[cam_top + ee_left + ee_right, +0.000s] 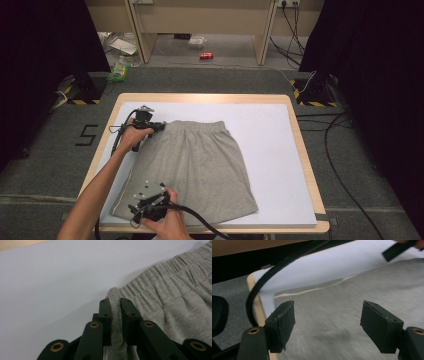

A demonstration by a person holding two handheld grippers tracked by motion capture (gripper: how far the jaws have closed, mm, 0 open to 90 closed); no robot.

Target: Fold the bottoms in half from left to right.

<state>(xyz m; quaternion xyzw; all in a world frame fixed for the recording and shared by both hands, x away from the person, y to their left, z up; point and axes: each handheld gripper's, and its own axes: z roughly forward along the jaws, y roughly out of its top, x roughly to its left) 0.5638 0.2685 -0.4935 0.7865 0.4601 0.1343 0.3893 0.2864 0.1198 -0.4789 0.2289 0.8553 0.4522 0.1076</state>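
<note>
Over on the left, the left gripper (115, 305) is clamped tight on the corner of the waistband of the grey shorts (192, 165), a fold of fabric pinched between its jaws. The shorts lie flat on the white sheet (265, 145) covering the bench (306, 150), waistband at the far side. Nearer the front edge, the right gripper (327, 325) hovers over the shorts' hem area, jaws spread wide with nothing between them.
</note>
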